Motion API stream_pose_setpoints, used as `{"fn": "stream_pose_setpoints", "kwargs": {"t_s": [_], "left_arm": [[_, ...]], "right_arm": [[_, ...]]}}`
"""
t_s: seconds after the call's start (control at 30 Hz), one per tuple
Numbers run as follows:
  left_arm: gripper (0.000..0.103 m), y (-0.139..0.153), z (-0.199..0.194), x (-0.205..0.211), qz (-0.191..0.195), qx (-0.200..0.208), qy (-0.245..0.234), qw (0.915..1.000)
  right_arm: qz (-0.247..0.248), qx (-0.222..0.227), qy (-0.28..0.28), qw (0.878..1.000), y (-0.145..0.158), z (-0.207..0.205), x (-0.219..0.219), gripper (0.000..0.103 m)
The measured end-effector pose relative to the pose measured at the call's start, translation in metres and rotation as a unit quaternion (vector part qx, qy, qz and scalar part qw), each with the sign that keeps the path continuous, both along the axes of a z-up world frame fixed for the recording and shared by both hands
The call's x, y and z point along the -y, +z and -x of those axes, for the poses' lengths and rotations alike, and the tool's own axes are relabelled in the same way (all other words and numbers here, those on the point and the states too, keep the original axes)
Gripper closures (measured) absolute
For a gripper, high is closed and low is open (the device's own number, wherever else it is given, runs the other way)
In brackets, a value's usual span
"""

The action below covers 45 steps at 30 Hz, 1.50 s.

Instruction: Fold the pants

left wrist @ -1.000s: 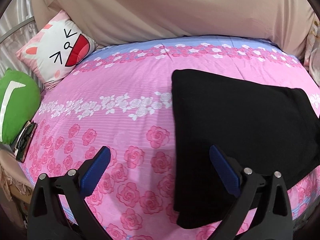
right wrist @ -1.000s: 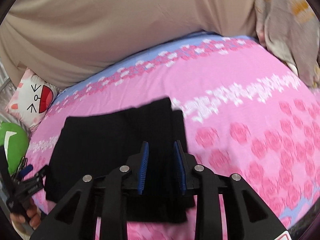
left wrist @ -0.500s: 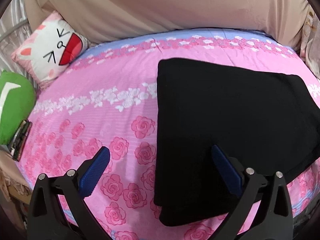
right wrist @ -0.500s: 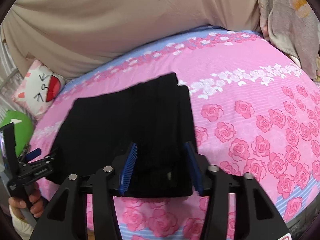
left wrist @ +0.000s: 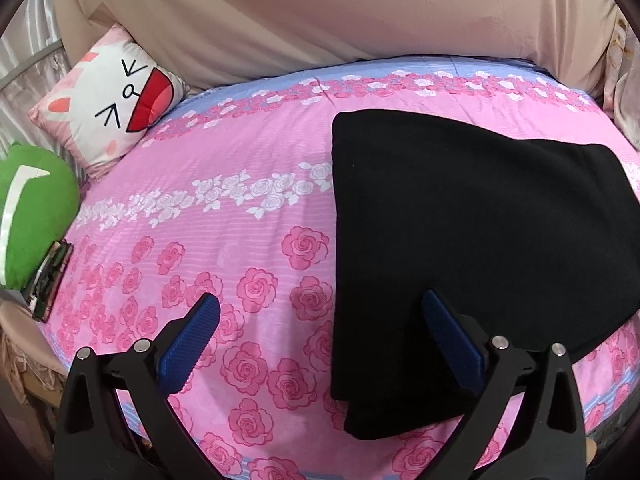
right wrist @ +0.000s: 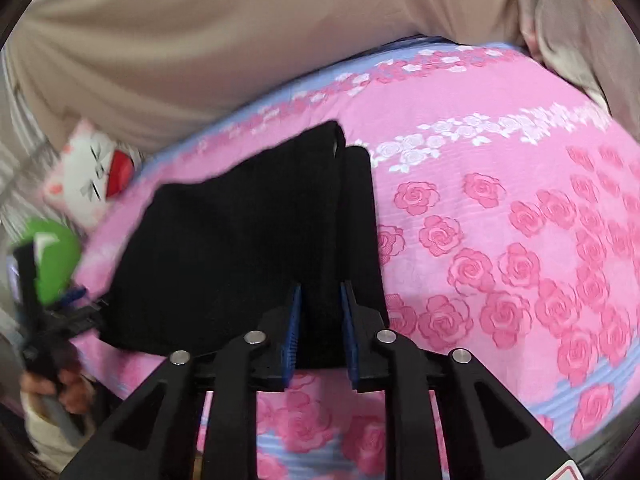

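The black pants (left wrist: 472,240) lie folded into a flat block on the pink rose-print bed (left wrist: 248,208). My left gripper (left wrist: 320,320) is open wide above the bed's near edge, its right finger over the pants' near left corner, holding nothing. In the right wrist view the pants (right wrist: 248,248) lie left of centre. My right gripper (right wrist: 320,312) has its jaws narrowed over the pants' near right edge; whether they pinch the cloth is not clear. The left gripper (right wrist: 52,320) and the hand holding it show at the far left there.
A cat-face pillow (left wrist: 112,100) and a green plush (left wrist: 32,216) sit at the bed's left edge, with a dark flat object (left wrist: 50,280) beside the plush. Beige cloth (left wrist: 320,12) covers the wall behind. A grey patterned cloth (right wrist: 568,20) hangs at the right.
My right gripper opened half a second ago and has narrowed again, pulling back toward the near edge. My left gripper stayed open and shifted slightly left.
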<state>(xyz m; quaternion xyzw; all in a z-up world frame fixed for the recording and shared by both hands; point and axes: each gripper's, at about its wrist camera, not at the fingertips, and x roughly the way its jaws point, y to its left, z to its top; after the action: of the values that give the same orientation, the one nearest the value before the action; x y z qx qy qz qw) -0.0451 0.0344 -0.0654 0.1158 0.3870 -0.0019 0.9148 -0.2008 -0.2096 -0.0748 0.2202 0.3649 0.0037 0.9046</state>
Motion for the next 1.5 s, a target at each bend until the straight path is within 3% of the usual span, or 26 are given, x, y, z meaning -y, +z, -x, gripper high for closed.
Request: {"fn": "stream_pose_setpoints", "kwargs": {"t_s": [0.2, 0.3, 0.4, 0.47, 0.57, 0.67, 0.7, 0.73, 0.77, 0.83, 0.9, 1.0, 1.03, 1.07, 1.1, 1.13, 1.3, 1.43, 1.47, 1.5], "left_arm": [[0.005, 0.001, 0.000, 0.002, -0.006, 0.003, 0.005, 1.0000], [0.005, 0.001, 0.000, 0.002, -0.006, 0.002, 0.005, 1.0000], [0.005, 0.000, 0.000, 0.002, -0.005, 0.001, 0.005, 1.0000], [0.005, 0.000, -0.001, 0.002, -0.003, 0.000, 0.003, 1.0000], [0.005, -0.002, -0.002, 0.001, 0.001, -0.004, 0.004, 1.0000], [0.005, 0.004, 0.002, -0.004, 0.030, -0.007, -0.006, 0.9995], [0.005, 0.007, 0.004, -0.009, 0.063, -0.016, -0.023, 0.9976], [0.005, 0.011, 0.006, -0.017, 0.117, -0.034, -0.047, 0.9914], [0.005, 0.012, 0.006, -0.024, 0.157, -0.050, -0.062, 0.9843], [0.005, 0.008, -0.001, -0.035, 0.223, -0.086, -0.083, 0.9675], [0.005, -0.002, -0.011, -0.040, 0.254, -0.114, -0.085, 0.9566], [0.005, -0.020, -0.022, -0.039, 0.305, -0.167, -0.098, 0.9325], [0.005, -0.025, -0.024, -0.037, 0.327, -0.183, -0.110, 0.9207], [0.005, -0.025, -0.024, -0.034, 0.334, -0.184, -0.119, 0.9167], [0.005, -0.025, -0.024, -0.032, 0.335, -0.184, -0.127, 0.9152], [0.005, -0.024, -0.026, -0.030, 0.338, -0.185, -0.132, 0.9134], [0.005, -0.031, -0.046, -0.028, 0.370, -0.198, -0.131, 0.8981], [0.005, -0.029, -0.057, -0.017, 0.363, -0.197, -0.133, 0.9009], [0.009, -0.028, -0.058, -0.017, 0.361, -0.196, -0.130, 0.9023], [0.037, -0.027, -0.058, -0.016, 0.355, -0.192, -0.125, 0.9065]], "right_arm": [[0.062, 0.027, -0.013, 0.998, 0.034, 0.010, -0.019, 0.075], [0.071, 0.032, 0.005, 0.997, 0.034, 0.006, -0.032, 0.085], [0.096, 0.004, 0.004, 0.995, 0.018, -0.005, -0.034, 0.103], [0.088, -0.001, -0.005, 0.996, 0.003, -0.008, -0.024, 0.103], [0.049, 0.000, 0.000, 0.999, 0.007, -0.005, -0.015, 0.103], [0.034, 0.001, -0.001, 0.999, 0.017, 0.000, -0.011, 0.090], [0.025, 0.005, -0.001, 1.000, 0.021, 0.004, -0.008, 0.069], [0.016, 0.010, -0.003, 1.000, 0.023, 0.007, -0.004, 0.044], [0.009, 0.015, -0.001, 1.000, 0.026, 0.011, 0.000, 0.037], [0.007, 0.022, 0.004, 1.000, 0.026, 0.016, 0.005, 0.032], [-0.006, 0.012, 0.003, 1.000, 0.018, 0.015, 0.012, 0.027], [-0.051, -0.017, 0.019, 0.998, -0.003, 0.007, 0.020, 0.027], [-0.073, -0.023, 0.028, 0.997, -0.010, 0.006, 0.021, 0.027], [-0.093, -0.025, 0.039, 0.995, -0.015, 0.005, 0.021, 0.027], [-0.113, -0.024, 0.051, 0.992, -0.019, 0.004, 0.020, 0.027], [-0.136, -0.021, 0.066, 0.988, -0.023, 0.002, 0.017, 0.019], [-0.152, -0.012, 0.070, 0.986, -0.026, -0.015, 0.013, 0.017], [-0.191, -0.006, 0.068, 0.979, -0.030, -0.035, 0.023, 0.016], [-0.203, -0.004, 0.068, 0.977, -0.032, -0.039, 0.025, 0.017], [-0.207, -0.001, 0.064, 0.976, -0.032, -0.042, 0.025, 0.025]]}}
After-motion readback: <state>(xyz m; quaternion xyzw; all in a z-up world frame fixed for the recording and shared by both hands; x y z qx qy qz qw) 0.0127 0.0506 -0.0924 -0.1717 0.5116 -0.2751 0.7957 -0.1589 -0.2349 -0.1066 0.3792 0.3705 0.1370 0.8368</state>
